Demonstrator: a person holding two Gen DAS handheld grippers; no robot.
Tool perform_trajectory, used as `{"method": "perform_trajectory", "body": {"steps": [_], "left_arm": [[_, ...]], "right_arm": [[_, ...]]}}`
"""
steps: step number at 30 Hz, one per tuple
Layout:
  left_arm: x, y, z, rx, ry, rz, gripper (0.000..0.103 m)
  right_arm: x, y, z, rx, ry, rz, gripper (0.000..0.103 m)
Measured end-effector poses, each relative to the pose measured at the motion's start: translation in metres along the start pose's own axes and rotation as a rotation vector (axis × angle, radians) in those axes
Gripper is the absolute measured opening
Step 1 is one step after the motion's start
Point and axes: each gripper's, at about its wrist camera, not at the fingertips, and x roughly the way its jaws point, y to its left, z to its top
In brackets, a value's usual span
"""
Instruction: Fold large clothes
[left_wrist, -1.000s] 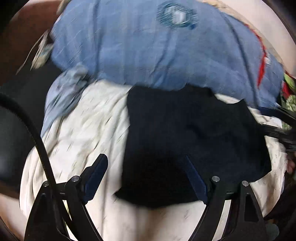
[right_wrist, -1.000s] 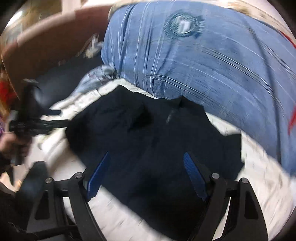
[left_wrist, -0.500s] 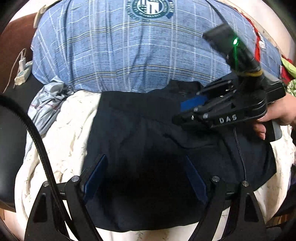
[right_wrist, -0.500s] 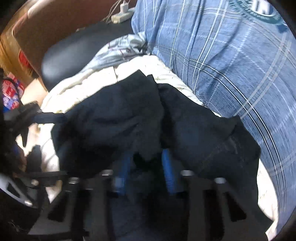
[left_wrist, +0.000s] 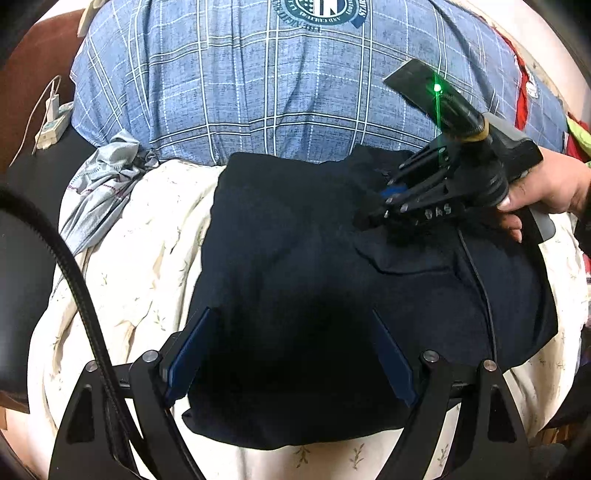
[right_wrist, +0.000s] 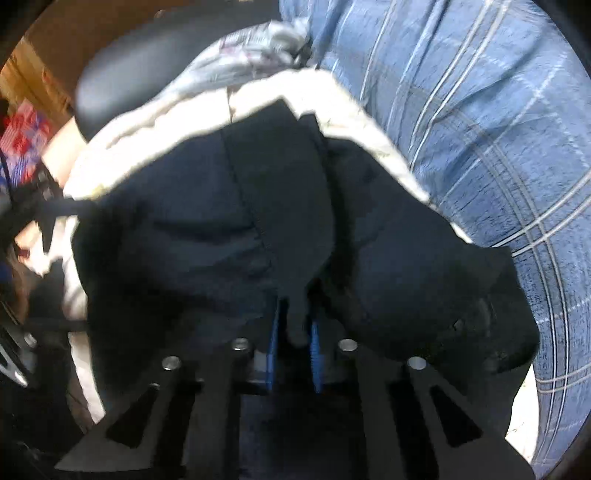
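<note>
Dark garment (left_wrist: 303, 280) spread on cream quilt (left_wrist: 140, 266), plaid pillow (left_wrist: 258, 92) at 12 o'clock. Left gripper (left_wrist: 291, 354) at 6 o'clock, jaws wide, over the near hem. Right gripper (right_wrist: 293, 332) at 2 o'clock, jaws narrow, pinching a garment fold.

Soft, even indoor light fills the left wrist view, which is sharp but bows strongly toward its dark round border. A green lamp (left_wrist: 437, 88) flares there, and the dark garment (left_wrist: 314, 258) swallows detail. The right wrist view is dimmer and motion-blurred.
</note>
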Motion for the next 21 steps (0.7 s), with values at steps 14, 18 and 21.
{"method": "perform_trajectory", "body": {"steps": [14,18,21], "left_arm": [[-0.006,0.020,-0.002,-0.056,0.025,0.020,0.084],[-0.011,0.034,-0.004,-0.064,0.025,0.051,0.084],[-0.013,0.053,-0.008,-0.102,0.040,0.051,0.084]], "right_arm": [[0.017,-0.026,0.048,0.080,0.049,-0.189,0.006],[0.014,-0.032,0.026,0.171,0.025,-0.209,0.018],[-0.040,-0.037,-0.011,0.333,-0.117,-0.167,0.048]]}}
